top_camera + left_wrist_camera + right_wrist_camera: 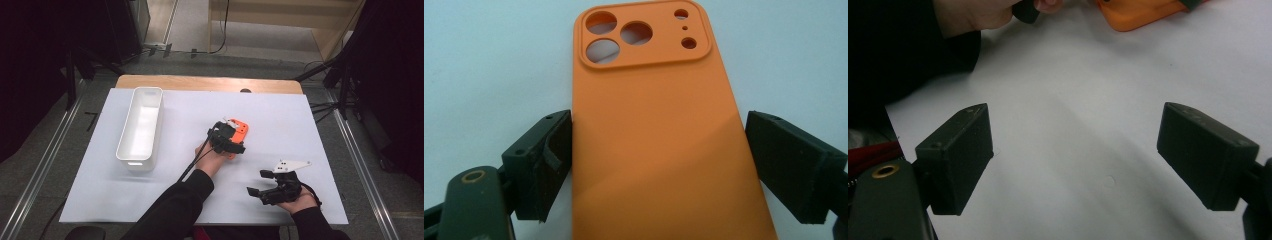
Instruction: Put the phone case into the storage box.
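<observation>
High view: left gripper clamping orange phone case mid-table, white bin apart, awaiting. Left gripper view: pads pressing case edges, lift pending. Right gripper view: right gripper idling, spread wide.

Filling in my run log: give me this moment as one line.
left gripper: fingers pressing sides of orange silicone phone case | right gripper: open, holding nothing, over white table cover | white plastic bin: empty
</observation>
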`<move>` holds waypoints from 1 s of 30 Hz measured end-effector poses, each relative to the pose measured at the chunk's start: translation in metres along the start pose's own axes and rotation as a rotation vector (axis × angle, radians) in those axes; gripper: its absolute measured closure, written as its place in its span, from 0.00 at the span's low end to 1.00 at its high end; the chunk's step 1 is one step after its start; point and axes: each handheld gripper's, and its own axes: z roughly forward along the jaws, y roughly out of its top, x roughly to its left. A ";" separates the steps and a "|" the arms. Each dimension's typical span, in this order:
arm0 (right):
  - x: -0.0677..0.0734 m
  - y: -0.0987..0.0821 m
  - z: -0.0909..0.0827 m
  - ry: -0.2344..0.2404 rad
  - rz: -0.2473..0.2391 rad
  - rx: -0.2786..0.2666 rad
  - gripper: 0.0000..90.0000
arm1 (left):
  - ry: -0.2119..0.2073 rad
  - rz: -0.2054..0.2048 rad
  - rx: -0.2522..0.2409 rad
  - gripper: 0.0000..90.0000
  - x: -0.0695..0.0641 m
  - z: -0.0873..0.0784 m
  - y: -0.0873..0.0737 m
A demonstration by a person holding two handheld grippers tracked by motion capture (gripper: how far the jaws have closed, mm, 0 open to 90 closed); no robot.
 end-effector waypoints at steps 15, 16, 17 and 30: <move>0.000 0.000 0.000 0.000 0.003 0.003 0.15 | -0.068 -0.026 -0.015 0.16 0.007 -0.010 0.005; 0.000 0.000 0.000 0.000 0.003 0.003 0.15 | -0.072 -0.029 -0.021 0.16 0.007 -0.011 0.006; 0.000 0.000 0.000 -0.001 0.004 0.003 0.15 | -0.079 -0.028 -0.021 0.16 0.008 -0.012 0.006; -0.001 0.000 0.000 -0.004 0.002 -0.001 0.15 | -0.177 -0.072 -0.029 0.16 0.015 -0.024 0.011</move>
